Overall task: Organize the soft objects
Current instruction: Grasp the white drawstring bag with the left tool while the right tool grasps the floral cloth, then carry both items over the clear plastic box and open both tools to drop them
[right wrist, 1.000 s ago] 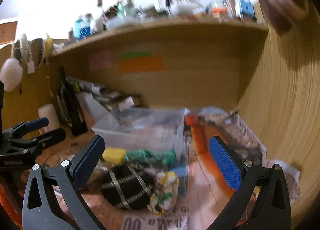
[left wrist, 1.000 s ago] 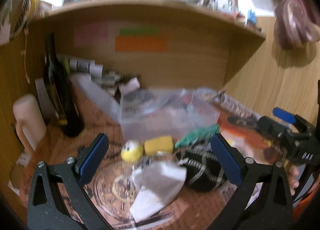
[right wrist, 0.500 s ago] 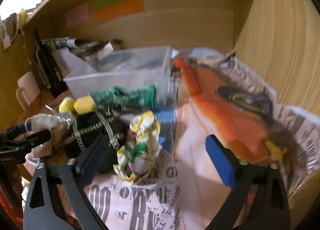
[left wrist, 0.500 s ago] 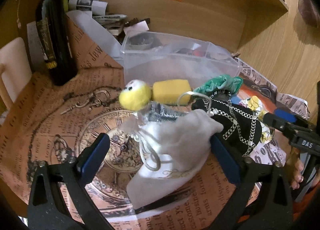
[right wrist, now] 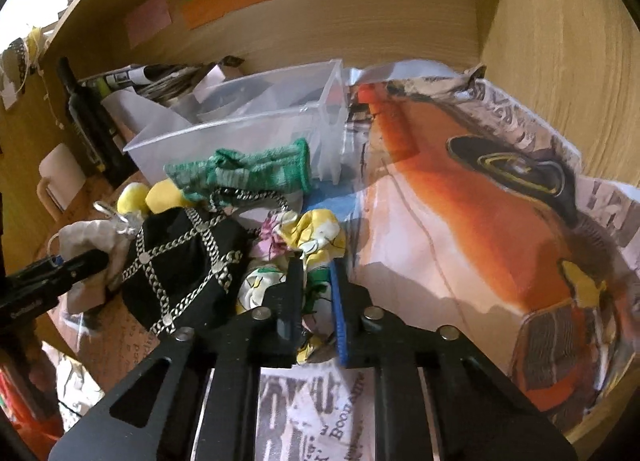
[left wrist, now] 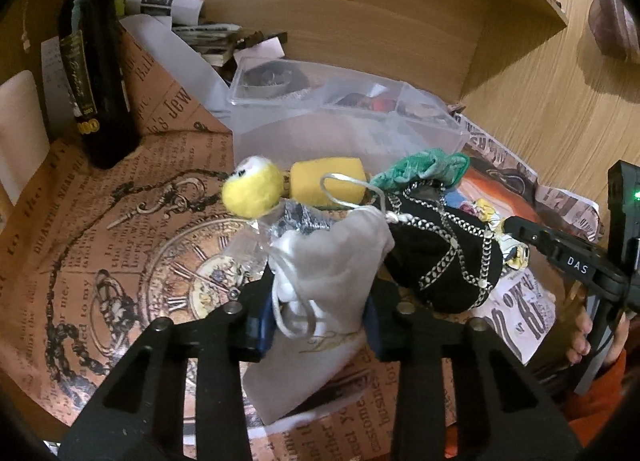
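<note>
My left gripper (left wrist: 320, 321) is shut on a white drawstring pouch (left wrist: 332, 273) lying on the desk. My right gripper (right wrist: 316, 301) is shut on a yellow floral cloth (right wrist: 316, 233). Between them sits a black pouch with silver chains (left wrist: 444, 257), also in the right wrist view (right wrist: 180, 261). Behind lie a green knitted piece (right wrist: 248, 173), a yellow sponge (left wrist: 328, 181) and a yellow fuzzy ball (left wrist: 252, 189). A clear plastic bin (left wrist: 344, 129) stands behind the pile.
A dark wine bottle (left wrist: 96, 73) stands at the back left beside a cream mug (left wrist: 20, 133). Papers and pens (left wrist: 192, 25) lie against the back wall. Printed paper (right wrist: 480, 221) covers the desk. A wooden side wall (right wrist: 560, 61) closes the right.
Both grippers have dropped toward the pile and closed: the left on the white pouch, the right on the floral cloth. Both were open a second ago.
</note>
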